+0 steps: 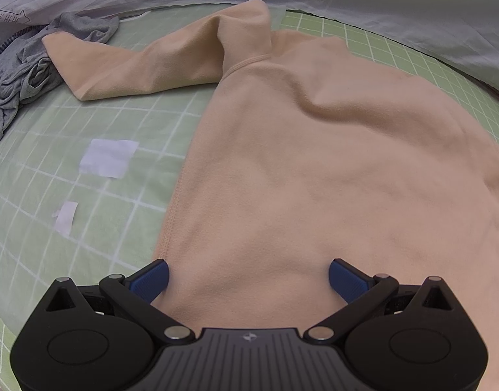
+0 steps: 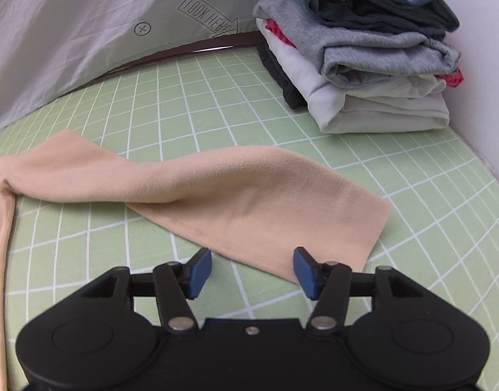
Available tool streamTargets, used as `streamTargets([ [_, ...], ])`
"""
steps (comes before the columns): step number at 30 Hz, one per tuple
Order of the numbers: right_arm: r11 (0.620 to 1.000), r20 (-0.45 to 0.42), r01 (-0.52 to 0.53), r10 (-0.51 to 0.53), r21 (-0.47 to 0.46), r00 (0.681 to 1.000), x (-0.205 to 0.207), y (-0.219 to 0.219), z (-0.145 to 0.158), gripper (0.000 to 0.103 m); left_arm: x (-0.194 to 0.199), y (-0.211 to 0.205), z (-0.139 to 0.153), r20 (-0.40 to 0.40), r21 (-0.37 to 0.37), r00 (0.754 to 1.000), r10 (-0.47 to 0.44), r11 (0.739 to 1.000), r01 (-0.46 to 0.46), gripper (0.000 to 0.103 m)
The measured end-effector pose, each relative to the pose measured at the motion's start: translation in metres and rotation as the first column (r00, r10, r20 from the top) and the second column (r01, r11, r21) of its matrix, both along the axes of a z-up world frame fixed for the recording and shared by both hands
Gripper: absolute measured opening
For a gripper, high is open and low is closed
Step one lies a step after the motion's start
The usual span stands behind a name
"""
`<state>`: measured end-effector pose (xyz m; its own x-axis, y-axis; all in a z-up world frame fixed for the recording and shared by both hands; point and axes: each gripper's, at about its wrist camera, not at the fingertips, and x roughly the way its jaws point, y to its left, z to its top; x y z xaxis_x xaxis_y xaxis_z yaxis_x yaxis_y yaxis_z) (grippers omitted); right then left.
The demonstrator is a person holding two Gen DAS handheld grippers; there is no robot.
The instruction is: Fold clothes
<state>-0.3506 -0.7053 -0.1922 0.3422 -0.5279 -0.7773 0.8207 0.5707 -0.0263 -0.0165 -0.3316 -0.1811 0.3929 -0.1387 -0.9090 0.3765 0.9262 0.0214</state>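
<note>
The green cutting mat with its white grid (image 2: 190, 97) covers the whole work surface, and I'll place everything against it. Along its far edge runs a wrinkled pale grey sheet (image 2: 70, 32) printed with an arrow label, and at its right edge a plain white wall rises. There is open mat between the far edge and the garment, and more open grid at the near left. Spread flat over the middle of the mat lies the peach fleece long-sleeved top (image 1: 314, 163), smooth across the body with a shallow ripple below the collar, which stands up in a soft fold. One sleeve (image 1: 125, 65) runs toward the mat's far left corner; the other sleeve (image 2: 216, 195) lies out over the right side, its cuff end flat on the grid. In the far right corner stands a stack of folded clothes (image 2: 363, 58), teal on top, then grey, white and dark. A crumpled grey garment (image 1: 24, 75) sits at the far left edge, touching the sleeve tip there. Two white tape patches (image 1: 107, 158) are stuck on the left part. The left gripper (image 1: 247, 280) stands wide open over the top's hem, gripping nothing. The right gripper (image 2: 252, 272) is open too, holding nothing, its right pad at the cuff edge.
</note>
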Motion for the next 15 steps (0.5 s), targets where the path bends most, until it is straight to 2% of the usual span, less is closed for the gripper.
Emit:
streamTargets([
  [1, 1.000, 0.011, -0.002, 0.002, 0.001, 1.000, 0.001, -0.001, -0.001, 0.064, -0.001, 0.000, 0.000, 0.003, -0.001, 1.000, 0.000, 1.000, 0.000, 0.103],
  [3, 1.000, 0.033, -0.007, 0.007, 0.002, 0.999, 0.002, -0.002, -0.002, 0.054, -0.002, 0.000, 0.000, 0.008, -0.004, 1.000, 0.002, 1.000, -0.002, 0.103],
  [5, 1.000, 0.024, -0.022, 0.022, -0.007, 0.999, 0.004, -0.001, 0.000, 0.023, -0.003, 0.000, 0.000, 0.013, -0.005, 1.000, 0.003, 1.000, -0.003, 0.103],
  [7, 0.999, 0.015, -0.040, 0.040, -0.001, 0.999, 0.003, -0.001, 0.001, 0.008, -0.003, 0.000, 0.000, 0.015, -0.006, 1.000, 0.003, 1.000, -0.003, 0.103],
  [11, 0.999, 0.034, -0.041, 0.040, 0.032, 0.999, -0.008, 0.012, 0.011, 0.006, -0.004, 0.000, -0.001, 0.015, -0.006, 1.000, 0.002, 1.000, -0.002, 0.103],
  [15, 0.996, 0.129, -0.004, -0.008, 0.092, 0.992, -0.033, 0.040, 0.033, 0.006, -0.003, 0.001, -0.001, 0.017, -0.007, 1.000, 0.001, 1.000, -0.001, 0.103],
])
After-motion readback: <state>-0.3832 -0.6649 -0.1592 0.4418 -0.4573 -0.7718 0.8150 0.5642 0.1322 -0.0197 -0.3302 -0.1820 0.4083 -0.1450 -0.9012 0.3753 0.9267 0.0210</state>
